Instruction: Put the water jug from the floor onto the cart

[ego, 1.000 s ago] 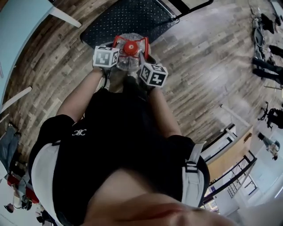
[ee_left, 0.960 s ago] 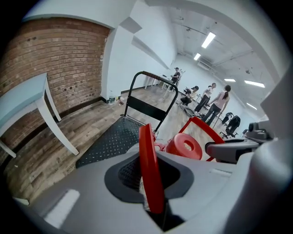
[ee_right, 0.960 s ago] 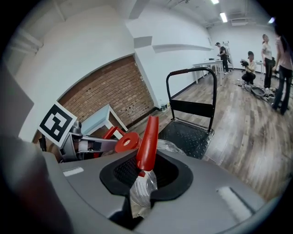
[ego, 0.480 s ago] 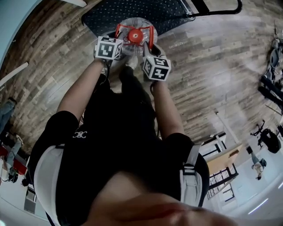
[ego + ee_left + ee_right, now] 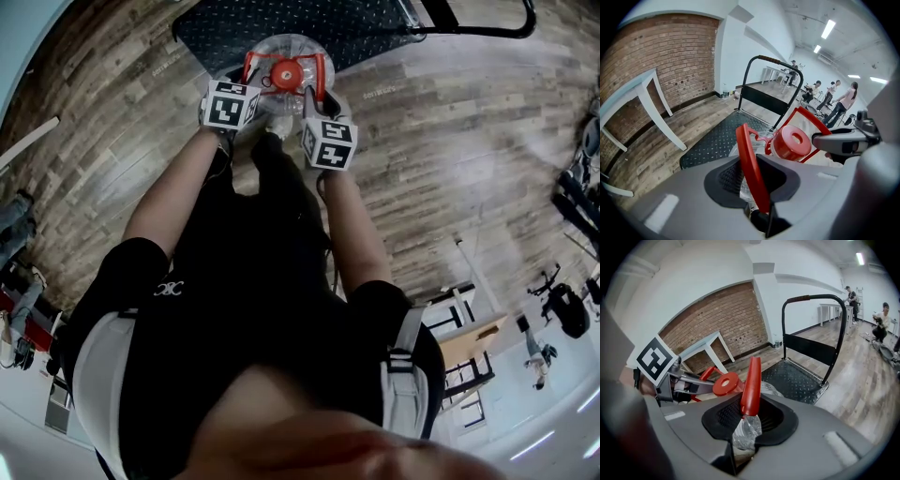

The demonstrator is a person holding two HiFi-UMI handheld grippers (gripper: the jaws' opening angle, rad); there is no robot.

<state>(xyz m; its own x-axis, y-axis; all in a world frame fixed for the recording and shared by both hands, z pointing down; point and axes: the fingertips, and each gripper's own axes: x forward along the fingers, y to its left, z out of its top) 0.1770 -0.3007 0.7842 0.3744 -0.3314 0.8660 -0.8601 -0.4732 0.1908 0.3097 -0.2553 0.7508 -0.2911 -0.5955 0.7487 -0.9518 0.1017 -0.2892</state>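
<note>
Now the water jug (image 5: 284, 73) had sunk onto the near edge of the cart (image 5: 366, 28), and the jaws of the left gripper (image 5: 751, 182) were opening around its red handle (image 5: 746, 150) while the right gripper (image 5: 747, 417) still clamped it, so placing seemed nearly done.

Head view. At twelve o'clock the clear water jug (image 5: 291, 43) is showing a red cap (image 5: 284, 74) and a red handle (image 5: 249, 67). The cart (image 5: 319, 23) deck is showing dark stud-patterned tread. The marker cubes (image 5: 230, 105) (image 5: 330, 143) are displaying black squares on white. Brown-grey wood-grain floor (image 5: 450, 141) is spreading from one to three o'clock, and at six o'clock the shirt (image 5: 253, 309) is appearing black
</note>
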